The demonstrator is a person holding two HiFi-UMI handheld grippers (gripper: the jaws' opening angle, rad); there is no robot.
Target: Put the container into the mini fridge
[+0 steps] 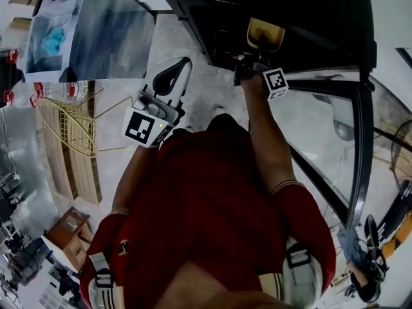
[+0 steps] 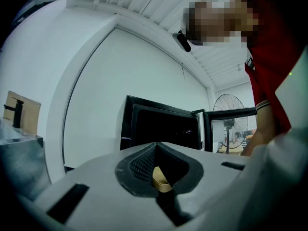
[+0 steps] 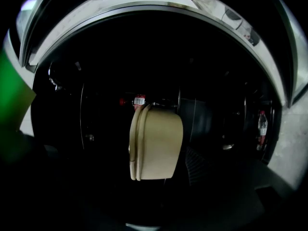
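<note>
right hand-held gripper (image 1: 257, 49) released, jaws apart around beige container (image 3: 156, 143) inside mini fridge (image 1: 212, 5), left hand-held gripper (image 1: 174, 73) clenched, empty

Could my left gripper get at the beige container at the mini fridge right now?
Probably not yet. The left gripper is held back near the body, jaws together, and the right gripper straddles the container at the mini fridge, crowding the opening.

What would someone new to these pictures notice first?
A beige container stands on edge inside the dark mini fridge, between the open jaws of the right hand-held gripper. In the head view, the person's red shirt fills the middle, with the fridge's glass door swung open at right.
</note>
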